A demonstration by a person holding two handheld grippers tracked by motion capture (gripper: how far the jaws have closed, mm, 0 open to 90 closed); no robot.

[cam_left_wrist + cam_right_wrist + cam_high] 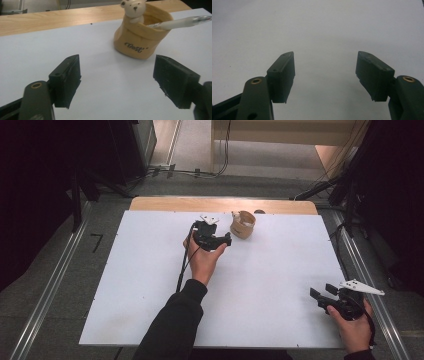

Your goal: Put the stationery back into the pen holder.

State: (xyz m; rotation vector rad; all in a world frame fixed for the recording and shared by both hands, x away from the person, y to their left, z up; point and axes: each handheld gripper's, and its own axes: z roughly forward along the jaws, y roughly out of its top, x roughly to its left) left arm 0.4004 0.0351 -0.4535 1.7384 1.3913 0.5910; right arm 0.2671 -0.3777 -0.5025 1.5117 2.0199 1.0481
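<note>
A tan sack-shaped holder (pixel 243 224) (pixel 140 37) with a small bear figure (pixel 134 10) on its rim stands near the table's far edge. A white pen (pixel 183 22) leans out of it. My left gripper (pixel 224 239) (pixel 117 80) is just in front of the holder, open, with bare table between its jaws. At the table's near right corner my right gripper (pixel 322 291) (pixel 325 75) is held over the white surface, open and holding nothing.
The white table top (pixel 150 285) has a wooden strip (pixel 170 203) along its far edge. Cables and stands lie on the floor beyond it. Metal rails (pixel 50 290) run along both sides of the table.
</note>
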